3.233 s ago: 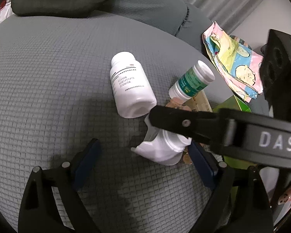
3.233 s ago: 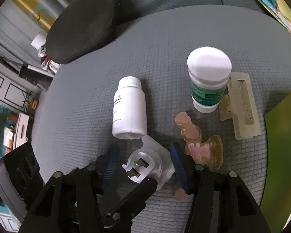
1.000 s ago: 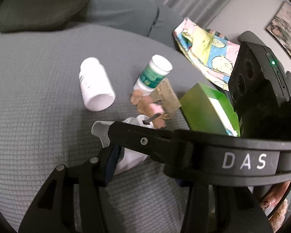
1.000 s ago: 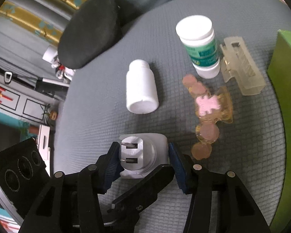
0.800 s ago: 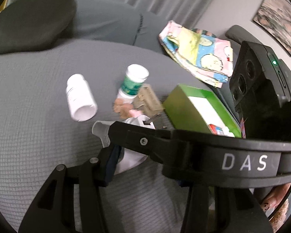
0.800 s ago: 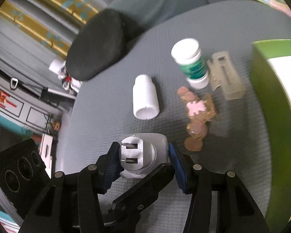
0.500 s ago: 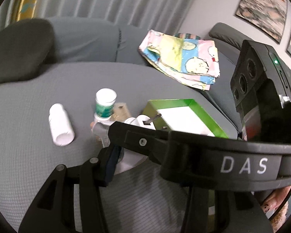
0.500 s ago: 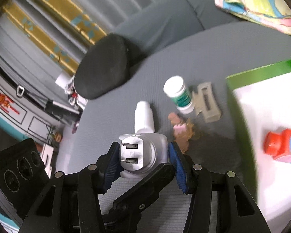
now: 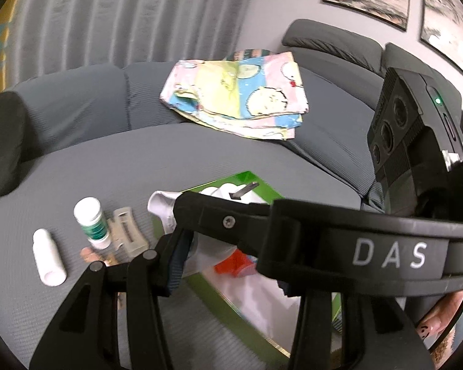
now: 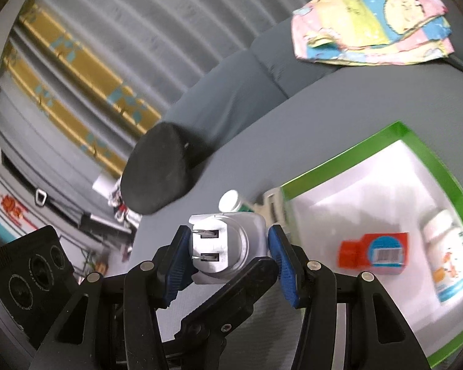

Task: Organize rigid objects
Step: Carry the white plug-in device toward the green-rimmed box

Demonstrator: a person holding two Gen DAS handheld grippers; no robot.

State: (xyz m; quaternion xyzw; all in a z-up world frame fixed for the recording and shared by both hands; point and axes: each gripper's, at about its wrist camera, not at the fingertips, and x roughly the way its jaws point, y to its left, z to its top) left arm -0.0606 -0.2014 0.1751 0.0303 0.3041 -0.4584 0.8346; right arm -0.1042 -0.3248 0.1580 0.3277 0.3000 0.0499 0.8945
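Two tongs clamp one white plug; two bottles lie in one green box.

The white plug adapter is no longer on the grey cushion: both grippers now carry it in the air, up and away from the white bottle and green-labelled bottle, which look smaller than before. The green box now lies below and beside it, showing a red-capped bottle inside.
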